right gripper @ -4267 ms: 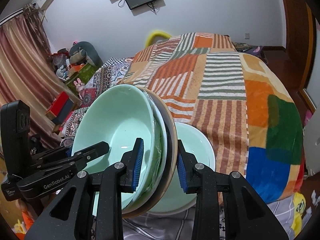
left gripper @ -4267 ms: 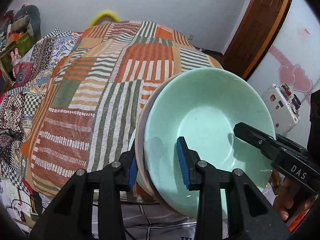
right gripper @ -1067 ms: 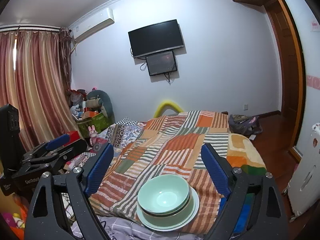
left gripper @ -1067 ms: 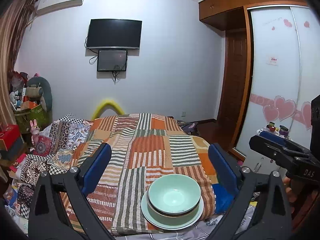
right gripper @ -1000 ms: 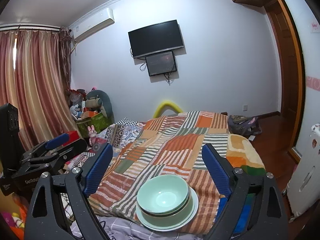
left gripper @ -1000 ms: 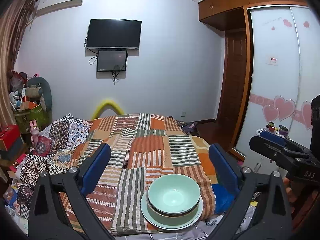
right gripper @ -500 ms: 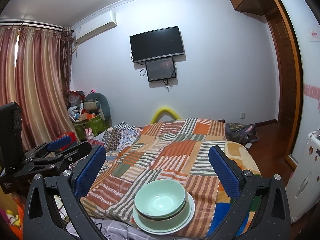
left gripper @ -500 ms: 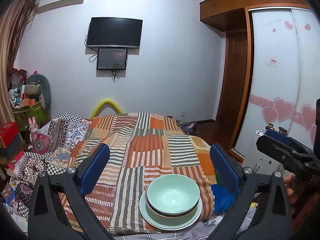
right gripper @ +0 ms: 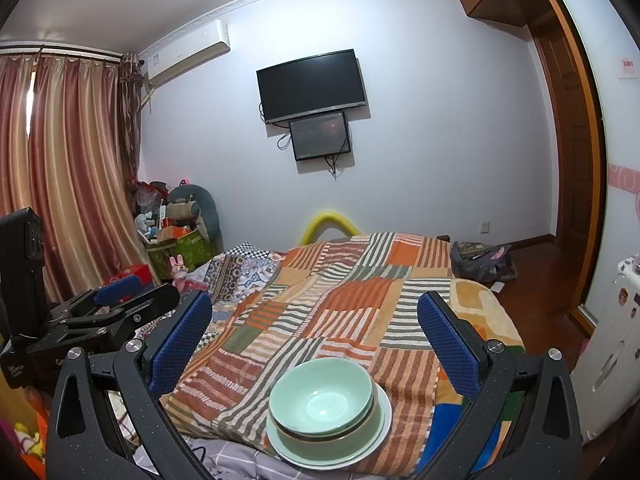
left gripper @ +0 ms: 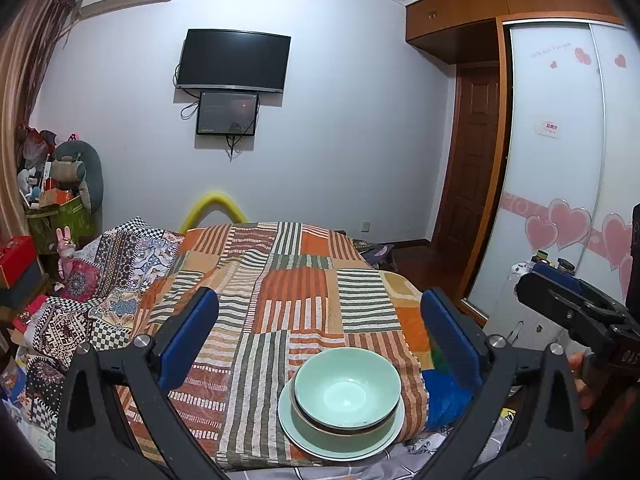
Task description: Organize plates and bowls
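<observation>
- Where the patchwork blanket (left gripper: pixel 280 304) reaches the near edge of the bed (right gripper: pixel 224 450), your stack sits: a pale green bowl (left gripper: pixel 347 387) nested in a second bowl (left gripper: pixel 316 420), both on a green plate (left gripper: pixel 340 450).
- Your left gripper (left gripper: pixel 320 344) is held back from the stack, jaws spread wide and holding nothing.
- Your right gripper (right gripper: pixel 316 344) is likewise wide apart and empty, with the stack low between its blue pads (right gripper: pixel 448 348).
- Beyond the bed, a television (left gripper: pixel 234 60) hangs on the wall.

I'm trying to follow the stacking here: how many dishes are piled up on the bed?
3 that show: a green top bowl, a brown-rimmed bowl under it, and a green plate at the bottom, on the striped blanket. More may be hidden inside.
</observation>
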`<state>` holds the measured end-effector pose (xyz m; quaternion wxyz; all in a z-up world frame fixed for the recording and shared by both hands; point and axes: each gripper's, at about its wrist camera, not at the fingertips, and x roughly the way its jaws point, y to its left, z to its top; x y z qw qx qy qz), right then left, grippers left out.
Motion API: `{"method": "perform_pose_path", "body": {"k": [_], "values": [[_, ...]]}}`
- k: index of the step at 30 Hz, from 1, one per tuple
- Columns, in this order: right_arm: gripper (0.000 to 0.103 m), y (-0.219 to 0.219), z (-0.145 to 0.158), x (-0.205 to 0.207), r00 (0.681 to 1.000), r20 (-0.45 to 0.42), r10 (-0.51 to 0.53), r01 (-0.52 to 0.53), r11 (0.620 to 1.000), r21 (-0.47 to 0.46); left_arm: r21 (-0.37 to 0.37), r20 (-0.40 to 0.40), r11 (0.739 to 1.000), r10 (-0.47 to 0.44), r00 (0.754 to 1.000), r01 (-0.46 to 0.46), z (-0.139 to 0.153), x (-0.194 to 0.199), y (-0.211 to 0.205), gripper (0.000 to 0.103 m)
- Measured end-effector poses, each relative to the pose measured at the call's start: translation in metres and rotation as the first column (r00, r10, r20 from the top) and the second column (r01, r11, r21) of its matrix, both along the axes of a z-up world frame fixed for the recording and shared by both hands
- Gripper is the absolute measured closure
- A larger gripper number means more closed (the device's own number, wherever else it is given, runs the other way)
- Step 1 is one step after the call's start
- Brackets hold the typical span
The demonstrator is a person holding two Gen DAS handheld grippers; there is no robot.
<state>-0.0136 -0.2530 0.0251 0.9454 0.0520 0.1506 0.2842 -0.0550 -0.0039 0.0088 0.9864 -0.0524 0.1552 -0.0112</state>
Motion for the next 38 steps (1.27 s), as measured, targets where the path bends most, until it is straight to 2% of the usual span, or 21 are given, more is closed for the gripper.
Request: {"method": "perform_pose_path", "body": {"k": [12,26,38], "values": [[0.001,-0.002,0.001,0.004,1.000,-0.008,-0.017,0.017,1.000,0.001,-0.009,0.011,1.000,-0.004,1.000,0.004,0.000,-0.001,0.002,0.000],[0.001,-0.001,0.000,0.005,1.000,-0.005,-0.020,0.020,1.000,-0.007,-0.007,-0.011,1.000,-0.026,1.000,0.026,-0.003,0.007,0.001,0.000],[0.001,-0.003,-0.004,0.013,0.999,-0.038,-0.026,0.026,1.000,-0.002,-0.032,-0.033,0.998,-0.059,0.998,0.058,-0.007,0.015,0.003,0.000]]}}
